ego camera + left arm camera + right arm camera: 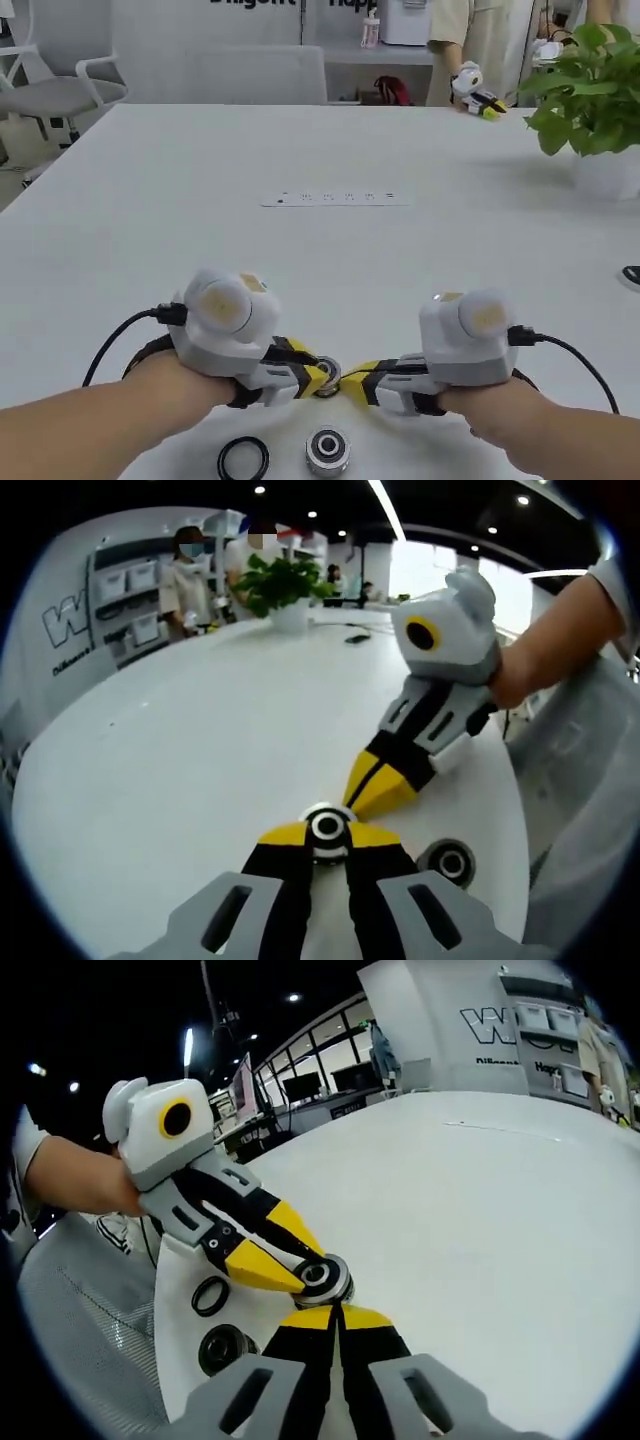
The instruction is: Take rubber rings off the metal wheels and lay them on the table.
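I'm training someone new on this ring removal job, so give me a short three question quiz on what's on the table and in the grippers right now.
1. True or false: the left gripper is shut on a metal wheel.
2. What lies on the table beside the loose wheel? A. a black rubber ring. B. a screwdriver. C. a cup.
3. How many metal wheels show in the head view?
Key: 1 true; 2 A; 3 two.
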The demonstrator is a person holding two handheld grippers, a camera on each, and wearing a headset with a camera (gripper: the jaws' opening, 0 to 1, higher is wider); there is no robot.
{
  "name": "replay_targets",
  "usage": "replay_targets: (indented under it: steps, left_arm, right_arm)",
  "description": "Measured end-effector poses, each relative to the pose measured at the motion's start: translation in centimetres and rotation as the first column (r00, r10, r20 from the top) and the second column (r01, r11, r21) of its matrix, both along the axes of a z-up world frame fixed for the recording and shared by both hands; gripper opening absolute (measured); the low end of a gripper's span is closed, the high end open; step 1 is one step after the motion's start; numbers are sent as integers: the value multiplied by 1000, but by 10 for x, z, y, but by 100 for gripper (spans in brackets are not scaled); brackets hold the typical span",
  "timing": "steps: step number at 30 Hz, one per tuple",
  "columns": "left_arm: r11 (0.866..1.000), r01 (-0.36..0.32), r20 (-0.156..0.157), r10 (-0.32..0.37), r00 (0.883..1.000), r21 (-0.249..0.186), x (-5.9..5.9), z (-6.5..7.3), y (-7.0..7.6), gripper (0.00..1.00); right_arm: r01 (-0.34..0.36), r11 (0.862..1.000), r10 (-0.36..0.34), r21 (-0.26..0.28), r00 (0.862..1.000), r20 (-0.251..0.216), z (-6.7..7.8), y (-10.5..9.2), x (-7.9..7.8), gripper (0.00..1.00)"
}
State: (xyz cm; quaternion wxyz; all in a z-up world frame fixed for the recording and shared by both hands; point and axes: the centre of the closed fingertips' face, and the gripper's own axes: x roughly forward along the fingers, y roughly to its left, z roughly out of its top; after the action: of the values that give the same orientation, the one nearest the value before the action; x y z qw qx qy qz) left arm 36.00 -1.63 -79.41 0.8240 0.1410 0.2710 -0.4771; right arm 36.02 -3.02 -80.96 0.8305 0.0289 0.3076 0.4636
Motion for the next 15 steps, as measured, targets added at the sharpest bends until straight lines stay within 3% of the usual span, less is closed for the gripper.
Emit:
replay_targets:
  steps: [9, 11, 14, 15]
  left_arm:
    - [1000, 5, 4, -5, 1000, 15, -2, 0, 0, 12]
    - [1000, 5, 7, -5, 1000, 22, -2, 0, 0, 12]
    - [999, 3, 10, -4, 1000, 32, -2, 0, 0, 11]
    - [999, 3, 10, -3, 1000, 35, -2, 0, 0, 11]
  right_arm:
    - [100, 990, -95, 99, 994, -62, 11, -5, 12, 0]
    - [97, 991, -93, 92, 995, -42, 12, -3, 10, 0]
    - [104, 987, -97, 122, 993, -64, 16, -1, 9, 0]
    - [103, 989, -98, 110, 994, -53, 15, 0, 9, 0]
